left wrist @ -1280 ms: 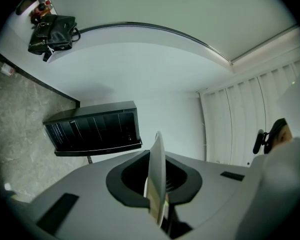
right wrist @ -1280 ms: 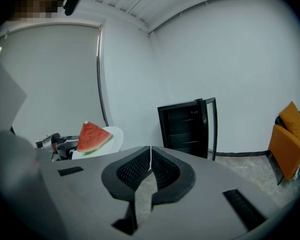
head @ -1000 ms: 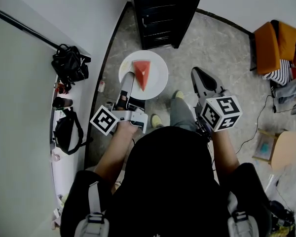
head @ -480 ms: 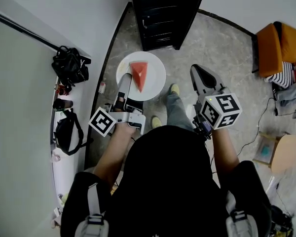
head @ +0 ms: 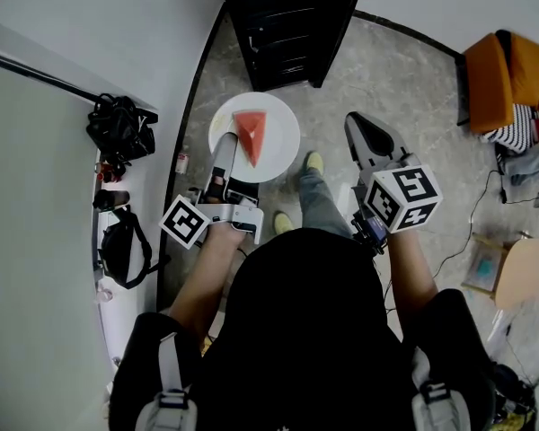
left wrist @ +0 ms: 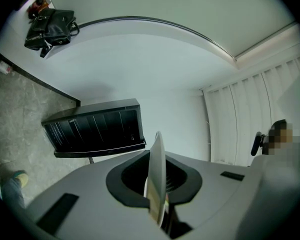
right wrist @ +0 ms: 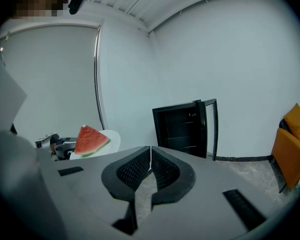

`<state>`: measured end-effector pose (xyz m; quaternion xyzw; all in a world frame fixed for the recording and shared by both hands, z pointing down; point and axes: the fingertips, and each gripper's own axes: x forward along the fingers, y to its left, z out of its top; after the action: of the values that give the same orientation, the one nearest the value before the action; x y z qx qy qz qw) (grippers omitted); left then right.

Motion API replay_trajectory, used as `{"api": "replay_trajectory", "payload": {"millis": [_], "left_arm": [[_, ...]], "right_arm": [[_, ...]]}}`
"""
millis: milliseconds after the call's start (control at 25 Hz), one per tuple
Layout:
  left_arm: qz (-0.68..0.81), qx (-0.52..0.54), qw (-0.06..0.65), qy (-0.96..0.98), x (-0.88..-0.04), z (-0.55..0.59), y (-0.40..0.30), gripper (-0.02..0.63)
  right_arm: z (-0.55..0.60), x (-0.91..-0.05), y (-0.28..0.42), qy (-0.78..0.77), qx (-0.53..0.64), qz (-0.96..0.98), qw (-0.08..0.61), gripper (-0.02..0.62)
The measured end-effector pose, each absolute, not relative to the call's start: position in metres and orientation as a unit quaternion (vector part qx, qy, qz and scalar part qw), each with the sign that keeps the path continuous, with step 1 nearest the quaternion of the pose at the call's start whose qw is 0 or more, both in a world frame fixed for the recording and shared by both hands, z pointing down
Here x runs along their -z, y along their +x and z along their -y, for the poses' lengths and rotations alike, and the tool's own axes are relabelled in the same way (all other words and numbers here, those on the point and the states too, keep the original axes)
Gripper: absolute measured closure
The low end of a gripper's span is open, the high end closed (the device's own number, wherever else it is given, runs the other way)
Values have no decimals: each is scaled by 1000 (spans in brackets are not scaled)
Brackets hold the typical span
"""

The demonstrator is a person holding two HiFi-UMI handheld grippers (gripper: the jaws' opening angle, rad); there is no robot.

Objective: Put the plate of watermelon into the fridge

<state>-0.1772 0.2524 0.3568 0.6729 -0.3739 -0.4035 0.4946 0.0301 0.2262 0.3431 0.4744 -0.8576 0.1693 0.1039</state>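
The plate bearing the watermelon wedge is gripped at its rim by the left claw; the right claw is closed, empty.

Left gripper: carried ahead of the torso on the bare left forearm, pointing forward. Jaws pinched on the near rim of the plate, which runs edge-on between them. Left marker cube at the rear, over the hand.

Right gripper: carried alongside, apart from the left, pointing forward and slightly down. Jaws closed tip to tip. Right marker cube over the wrist, right forearm bare.
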Motion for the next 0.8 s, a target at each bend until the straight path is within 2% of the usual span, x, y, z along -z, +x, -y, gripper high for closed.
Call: {"api": "replay_trajectory", "payload": {"millis": [400, 800], "left_arm": [[358, 401, 496, 682, -364, -252, -174, 574], [380, 392, 510, 664, -372, -143, -144, 573]], "right_arm": [[-227, -347, 30, 482, -161, 856, 98, 575], [-114, -362, 60, 468, -193, 855, 109, 575]]}}
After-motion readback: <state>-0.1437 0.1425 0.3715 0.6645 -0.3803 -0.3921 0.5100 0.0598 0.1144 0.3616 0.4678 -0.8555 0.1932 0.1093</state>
